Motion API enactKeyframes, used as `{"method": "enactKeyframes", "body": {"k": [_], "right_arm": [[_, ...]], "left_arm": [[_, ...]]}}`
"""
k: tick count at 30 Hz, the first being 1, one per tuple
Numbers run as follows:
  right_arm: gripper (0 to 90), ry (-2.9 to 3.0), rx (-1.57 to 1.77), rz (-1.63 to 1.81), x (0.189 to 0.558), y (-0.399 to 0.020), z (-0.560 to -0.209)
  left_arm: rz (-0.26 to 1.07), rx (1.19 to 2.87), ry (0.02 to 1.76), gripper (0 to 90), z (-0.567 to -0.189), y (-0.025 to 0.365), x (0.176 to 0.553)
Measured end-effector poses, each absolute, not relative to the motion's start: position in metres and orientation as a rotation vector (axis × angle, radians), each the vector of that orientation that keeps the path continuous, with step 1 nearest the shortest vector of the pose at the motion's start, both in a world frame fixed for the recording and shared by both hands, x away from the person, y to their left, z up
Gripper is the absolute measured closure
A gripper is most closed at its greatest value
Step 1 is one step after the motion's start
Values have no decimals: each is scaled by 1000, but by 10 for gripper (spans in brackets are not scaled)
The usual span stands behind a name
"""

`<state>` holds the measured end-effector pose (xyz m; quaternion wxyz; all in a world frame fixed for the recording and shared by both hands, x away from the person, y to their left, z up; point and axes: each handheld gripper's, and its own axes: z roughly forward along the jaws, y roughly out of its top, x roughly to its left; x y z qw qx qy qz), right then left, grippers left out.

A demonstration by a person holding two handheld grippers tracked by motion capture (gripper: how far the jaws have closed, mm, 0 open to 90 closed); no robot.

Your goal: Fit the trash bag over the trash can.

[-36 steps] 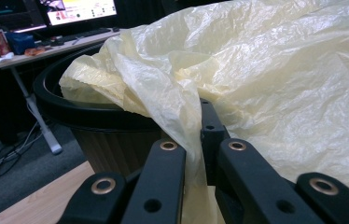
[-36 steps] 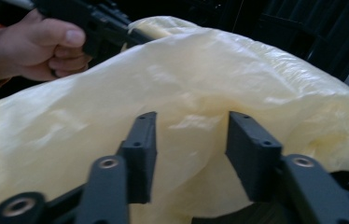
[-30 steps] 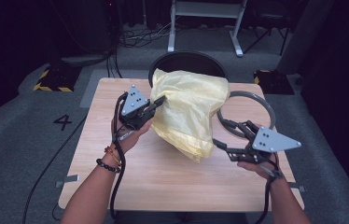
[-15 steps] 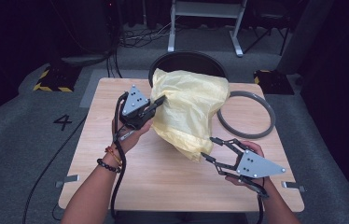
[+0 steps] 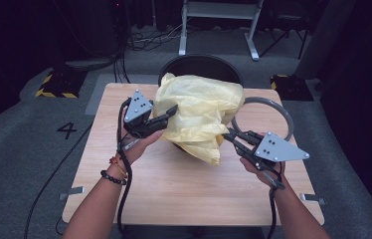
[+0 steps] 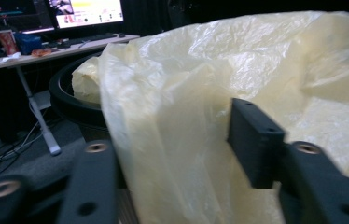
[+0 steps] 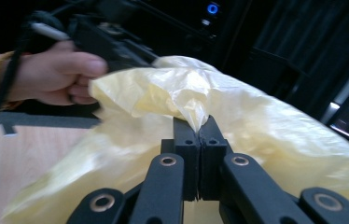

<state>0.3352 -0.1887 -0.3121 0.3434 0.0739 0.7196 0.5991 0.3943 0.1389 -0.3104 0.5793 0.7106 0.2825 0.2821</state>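
High view: a yellow plastic bag (image 5: 201, 112) is draped over a black bin (image 5: 200, 67) that stands at the far edge of the wooden counter (image 5: 174, 189), its loose lower end hanging down onto the counter top between the two hands. The left gripper (image 5: 170, 113) is at the bag's left side, and the right gripper (image 5: 226, 133) is at its lower right edge. A grey ring (image 5: 283, 115) lies flat on the counter just behind the right gripper, partly under the bag.

In the left gripper view the fingers have just been opening; they stand apart with a fold of the bag (image 6: 238, 93) between them, one finger (image 6: 253, 140) lying against the film without any clear squeeze.

In the right gripper view the fingers have just been closing and are now clenched together, with a pinched tuft of the bag (image 7: 196, 109) sticking up from between their tips. The left hand (image 7: 46, 74) shows beyond, at the bag's far side.
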Motion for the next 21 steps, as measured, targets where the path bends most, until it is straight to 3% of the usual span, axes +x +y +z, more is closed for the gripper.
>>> {"method": "enactKeyframes", "body": {"k": [5,9,21], "right_arm": [[896,1876,276,1534,354,-187,-298],[897,1870,343,1517,373,-190,-292],[898,1877,431,1495,388,-190,-290]], "left_arm": [[693,1654,640,318,-308,146,383],[689,1606,612,260,-301,158,370],[718,1662,451,215,-306,154,306]]}}
